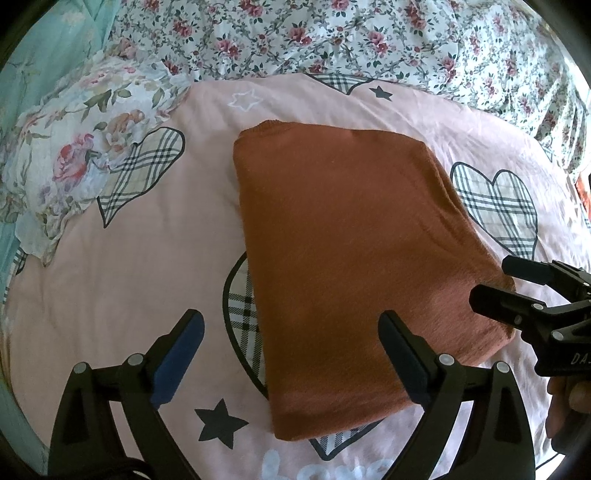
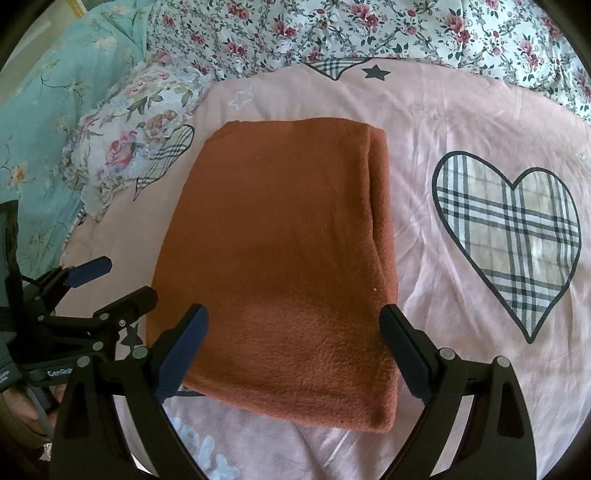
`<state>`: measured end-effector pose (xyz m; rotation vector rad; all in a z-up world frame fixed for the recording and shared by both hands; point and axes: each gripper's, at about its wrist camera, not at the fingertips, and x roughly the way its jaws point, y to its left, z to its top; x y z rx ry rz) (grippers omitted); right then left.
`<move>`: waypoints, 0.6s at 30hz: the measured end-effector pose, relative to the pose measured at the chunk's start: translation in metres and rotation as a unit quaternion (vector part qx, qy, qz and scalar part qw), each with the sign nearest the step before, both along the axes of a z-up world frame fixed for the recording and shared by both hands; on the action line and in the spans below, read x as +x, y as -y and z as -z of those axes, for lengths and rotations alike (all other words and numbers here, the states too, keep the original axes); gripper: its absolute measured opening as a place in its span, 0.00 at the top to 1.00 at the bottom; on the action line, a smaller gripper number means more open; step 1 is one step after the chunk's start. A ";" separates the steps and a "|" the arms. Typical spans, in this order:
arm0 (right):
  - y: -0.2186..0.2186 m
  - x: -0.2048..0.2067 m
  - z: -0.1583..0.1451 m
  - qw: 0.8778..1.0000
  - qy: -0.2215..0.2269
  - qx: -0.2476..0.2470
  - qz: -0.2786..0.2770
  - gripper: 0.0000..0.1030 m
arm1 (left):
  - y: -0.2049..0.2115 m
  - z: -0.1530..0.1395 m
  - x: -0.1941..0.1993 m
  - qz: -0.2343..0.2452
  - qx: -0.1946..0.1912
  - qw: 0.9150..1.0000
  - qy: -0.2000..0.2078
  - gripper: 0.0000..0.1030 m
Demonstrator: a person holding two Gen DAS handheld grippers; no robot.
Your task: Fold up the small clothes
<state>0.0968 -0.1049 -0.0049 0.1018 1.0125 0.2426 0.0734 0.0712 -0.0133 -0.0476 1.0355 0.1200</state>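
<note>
On the pink bedsheet (image 2: 461,122) printed with plaid hearts, a rust-orange garment (image 2: 280,258) lies folded into a neat, thick rectangle near the middle. Both grippers hover at its near edge with fingers spread wide and nothing between them. The left gripper (image 1: 291,354) straddles the near left corner of the cloth, and the right gripper (image 2: 293,350) sits over the near right part of it.

My judgement is that the fold is nearly or fully done. If one more fold is wanted, it would go best by pinching both near corners through all layers at once, lifting evenly, and carrying them to the far edge so the stack does not shear sideways.

Its fabric looks soft and fleecy, with a fuzzy nap. Several layers show along the right side, where a rounded fold runs from near to far. Beyond the sheet lie a floral pillow (image 2: 136,147) at far left and a floral quilt (image 2: 369,33).
</note>
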 end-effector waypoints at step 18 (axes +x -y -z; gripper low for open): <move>0.002 -0.003 0.000 1.000 0.001 0.003 0.006 0.09 | 0.001 -0.002 0.000 0.004 0.008 1.000 0.005 0.06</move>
